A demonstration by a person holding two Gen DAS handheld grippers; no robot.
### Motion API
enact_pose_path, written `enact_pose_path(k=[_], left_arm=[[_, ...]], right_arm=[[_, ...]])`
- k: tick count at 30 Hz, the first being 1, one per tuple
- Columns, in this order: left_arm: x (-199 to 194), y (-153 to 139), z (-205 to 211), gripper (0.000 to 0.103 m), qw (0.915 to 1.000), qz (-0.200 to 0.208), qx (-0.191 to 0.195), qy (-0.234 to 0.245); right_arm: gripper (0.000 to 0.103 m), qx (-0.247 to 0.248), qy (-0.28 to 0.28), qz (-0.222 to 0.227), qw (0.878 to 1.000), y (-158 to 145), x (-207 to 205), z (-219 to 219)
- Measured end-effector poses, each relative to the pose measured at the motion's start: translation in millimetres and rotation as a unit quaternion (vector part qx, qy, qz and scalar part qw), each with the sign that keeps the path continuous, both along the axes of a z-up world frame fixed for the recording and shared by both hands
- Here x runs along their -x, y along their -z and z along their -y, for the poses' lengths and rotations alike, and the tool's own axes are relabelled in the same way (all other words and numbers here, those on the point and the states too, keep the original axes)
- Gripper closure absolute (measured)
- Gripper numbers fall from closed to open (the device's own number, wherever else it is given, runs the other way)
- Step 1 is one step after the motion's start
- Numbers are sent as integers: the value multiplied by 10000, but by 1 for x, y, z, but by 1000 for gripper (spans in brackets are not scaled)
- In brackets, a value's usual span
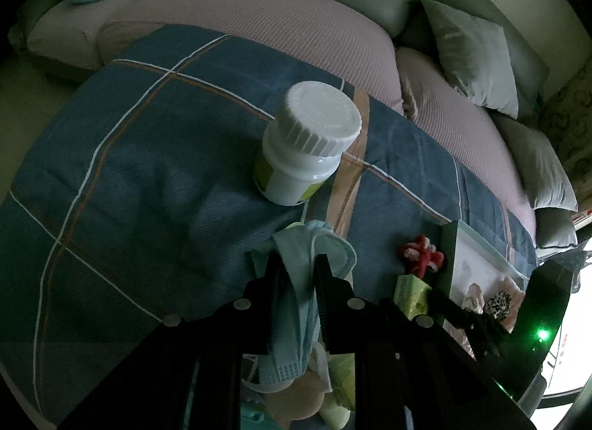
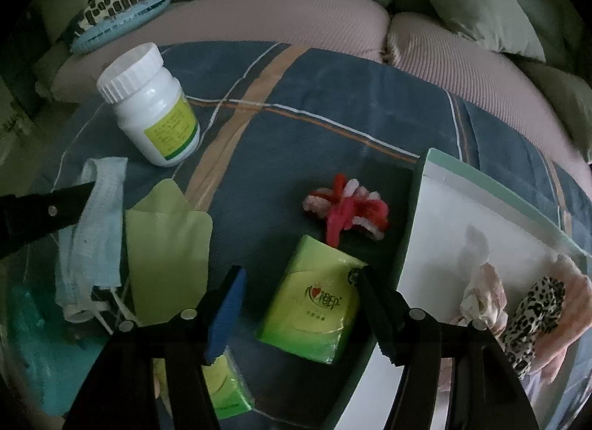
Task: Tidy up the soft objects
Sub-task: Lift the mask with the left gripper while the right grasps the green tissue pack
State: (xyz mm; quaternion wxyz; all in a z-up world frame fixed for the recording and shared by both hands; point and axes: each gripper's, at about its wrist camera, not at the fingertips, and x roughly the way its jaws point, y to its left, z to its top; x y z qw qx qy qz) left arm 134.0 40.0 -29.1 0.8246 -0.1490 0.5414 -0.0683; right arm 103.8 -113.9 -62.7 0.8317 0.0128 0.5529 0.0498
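The left gripper (image 1: 298,263) has its jaws clenched on a blue face mask (image 1: 296,282), lifted above the plaid blanket (image 1: 129,171). The right gripper (image 2: 299,282) hangs with jaws spread wide around a green tissue pack (image 2: 314,304) lying on the blanket.

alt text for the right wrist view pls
The open right tongs hover over a green tissue pack on a blue plaid cloth, beside a white bin holding scrunchies. The left tongs pinch a blue mask near a white bottle.
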Motion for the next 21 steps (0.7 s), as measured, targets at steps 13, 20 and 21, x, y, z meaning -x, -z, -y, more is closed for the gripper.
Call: enact_pose_path(k=[13,20,21], left_arm=[[0,2,-2,85,10000,-42,41,-27],[0,2,-3,84,10000,-22,46,-25],[0,2,-3,84,10000,-24,44,-27]], right_arm=[[49,222,20,13,9998,5,8,-4],[48,714,-163,-27,9973,10,8,-16],[46,829,-165,-103,9964,13,7,-16]])
